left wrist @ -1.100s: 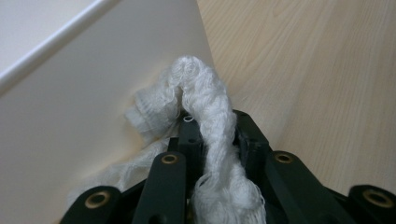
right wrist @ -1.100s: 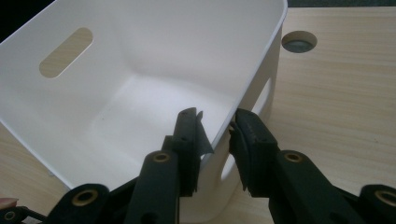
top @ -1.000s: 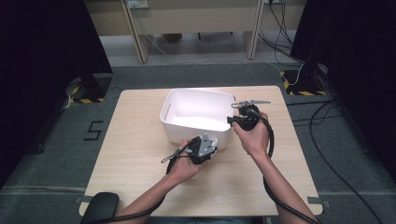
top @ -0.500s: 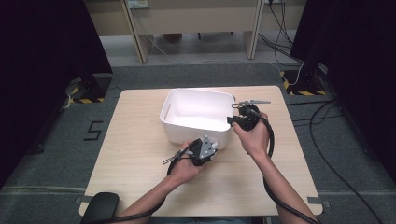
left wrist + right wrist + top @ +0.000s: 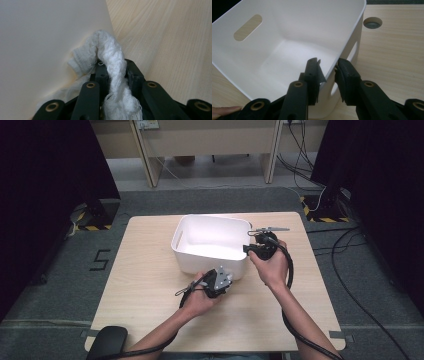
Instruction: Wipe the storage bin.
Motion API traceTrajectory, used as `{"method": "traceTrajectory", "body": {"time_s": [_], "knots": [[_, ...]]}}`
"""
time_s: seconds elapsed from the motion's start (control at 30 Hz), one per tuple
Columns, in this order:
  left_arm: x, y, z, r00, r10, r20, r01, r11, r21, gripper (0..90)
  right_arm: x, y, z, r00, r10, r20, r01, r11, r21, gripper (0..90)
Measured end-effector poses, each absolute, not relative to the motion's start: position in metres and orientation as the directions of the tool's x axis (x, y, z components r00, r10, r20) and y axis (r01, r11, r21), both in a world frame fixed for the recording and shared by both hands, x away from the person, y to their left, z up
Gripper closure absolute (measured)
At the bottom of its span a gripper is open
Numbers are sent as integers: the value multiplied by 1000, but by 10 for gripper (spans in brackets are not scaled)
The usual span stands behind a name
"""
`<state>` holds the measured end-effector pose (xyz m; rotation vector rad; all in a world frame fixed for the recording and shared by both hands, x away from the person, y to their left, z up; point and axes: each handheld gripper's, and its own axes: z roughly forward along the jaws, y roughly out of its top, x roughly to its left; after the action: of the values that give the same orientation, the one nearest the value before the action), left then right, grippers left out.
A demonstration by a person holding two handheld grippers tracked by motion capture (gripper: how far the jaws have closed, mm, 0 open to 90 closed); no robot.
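We wipe the white bin's (image 5: 210, 245) outer wall: left gripper (image 5: 111, 75) clamps a white cloth (image 5: 110, 62) there, right gripper (image 5: 328, 72) pinches the rim; most walls remain.

You've got a light wooden table (image 5: 150, 290) sitting on grey carpet (image 5: 60, 285), and there's a "5" marked on the floor (image 5: 100, 260) just off its left edge. A round cable hole (image 5: 372, 22) sits in the tabletop. Yellow-black hazard tape (image 5: 325, 209) shows at the stand feet on both sides, with black curtains (image 5: 45, 180) flanking everything. Behind you'll see pale wooden desk legs (image 5: 142, 152), and loose cables (image 5: 310, 145) trailing over the floor.
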<state>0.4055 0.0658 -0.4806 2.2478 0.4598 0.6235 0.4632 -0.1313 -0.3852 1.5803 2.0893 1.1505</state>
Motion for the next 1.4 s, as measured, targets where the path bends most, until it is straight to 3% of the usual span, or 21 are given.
{"method": "traceTrajectory", "body": {"time_s": [0.8,1.4], "knots": [[405,53,-480,826,484,288,128,-659,742,755,463,-132,-385,-364,900,240,681,82,728,713],[401,55,-459,816,499,292,111,-632,767,755,463,-132,-385,-361,901,241,683,79,726,714]]}}
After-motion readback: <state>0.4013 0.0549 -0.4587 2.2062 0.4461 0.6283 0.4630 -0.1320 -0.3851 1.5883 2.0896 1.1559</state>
